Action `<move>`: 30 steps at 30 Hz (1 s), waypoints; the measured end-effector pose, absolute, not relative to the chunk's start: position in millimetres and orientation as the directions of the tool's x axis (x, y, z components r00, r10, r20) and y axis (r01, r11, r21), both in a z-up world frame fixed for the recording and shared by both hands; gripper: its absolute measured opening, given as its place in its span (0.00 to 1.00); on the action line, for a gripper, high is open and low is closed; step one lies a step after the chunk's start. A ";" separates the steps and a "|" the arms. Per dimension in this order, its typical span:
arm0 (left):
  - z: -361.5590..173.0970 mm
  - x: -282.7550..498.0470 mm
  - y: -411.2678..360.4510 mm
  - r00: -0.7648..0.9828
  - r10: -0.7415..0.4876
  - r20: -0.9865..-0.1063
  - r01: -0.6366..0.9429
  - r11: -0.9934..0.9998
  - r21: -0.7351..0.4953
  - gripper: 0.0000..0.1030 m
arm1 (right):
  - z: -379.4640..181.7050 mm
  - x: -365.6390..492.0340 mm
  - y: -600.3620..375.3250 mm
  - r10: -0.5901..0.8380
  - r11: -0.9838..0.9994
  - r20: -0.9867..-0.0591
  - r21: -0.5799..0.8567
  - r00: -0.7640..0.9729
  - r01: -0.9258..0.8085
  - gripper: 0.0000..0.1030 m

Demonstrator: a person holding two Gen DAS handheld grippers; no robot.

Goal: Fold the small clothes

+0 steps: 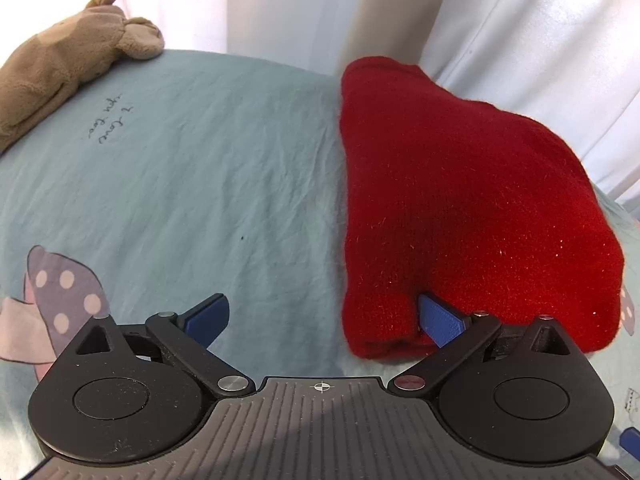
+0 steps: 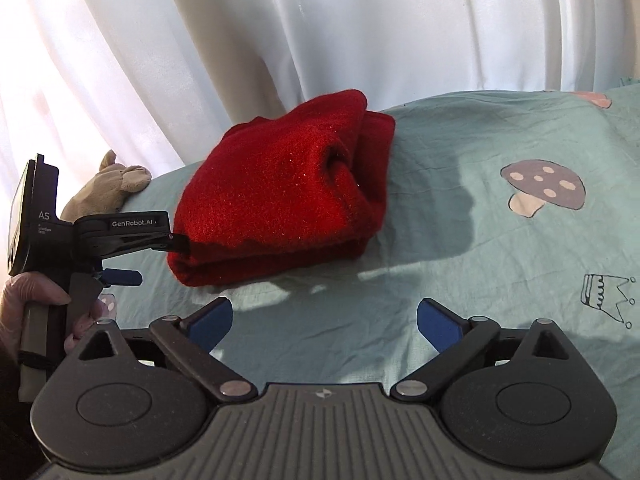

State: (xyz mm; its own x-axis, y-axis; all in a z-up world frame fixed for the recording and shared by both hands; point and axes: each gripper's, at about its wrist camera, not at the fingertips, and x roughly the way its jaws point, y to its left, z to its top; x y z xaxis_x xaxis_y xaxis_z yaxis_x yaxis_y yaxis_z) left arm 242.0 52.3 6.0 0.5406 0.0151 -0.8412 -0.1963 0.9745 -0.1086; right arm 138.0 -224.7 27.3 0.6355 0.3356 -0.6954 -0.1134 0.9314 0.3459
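Note:
A red knitted garment [image 1: 460,208] lies folded into a thick bundle on the teal bedsheet [image 1: 200,180], near the bed's far edge. My left gripper [image 1: 324,316] is open wide. Its right finger [image 1: 440,320] is tucked into the near edge of the bundle, while the left finger [image 1: 208,318] hangs over bare sheet. In the right wrist view the red garment [image 2: 288,188] sits ahead and a little left. The left gripper [image 2: 162,261] touches its left end with one finger. My right gripper [image 2: 324,320] is open over the sheet, short of the bundle, with nothing between its fingers.
A brown plush toy [image 1: 68,60] lies at the far left of the bed. A white curtain [image 2: 320,40] hangs just behind the bed's edge. The sheet carries a mushroom print [image 2: 542,190] to the right. A gloved hand [image 2: 36,300] holds the left gripper's handle.

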 end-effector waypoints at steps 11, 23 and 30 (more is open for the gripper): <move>2.8 228.7 38.6 0.464 0.164 -0.871 -0.158 0.982 0.101 1.00 | 39.9 106.6 -213.2 0.250 0.968 -0.711 0.178 0.657 -0.177 0.96; 43.8 123.1 53.5 0.532 0.027 -0.846 -0.169 0.983 -0.075 1.00 | 54.1 79.9 -188.6 0.274 0.950 -0.711 0.096 0.648 -0.297 0.96; 69.9 99.3 47.1 0.555 0.043 -0.831 -0.146 0.988 -0.047 1.00 | 73.3 68.5 -165.9 0.223 0.951 -0.697 0.002 0.682 -0.310 0.96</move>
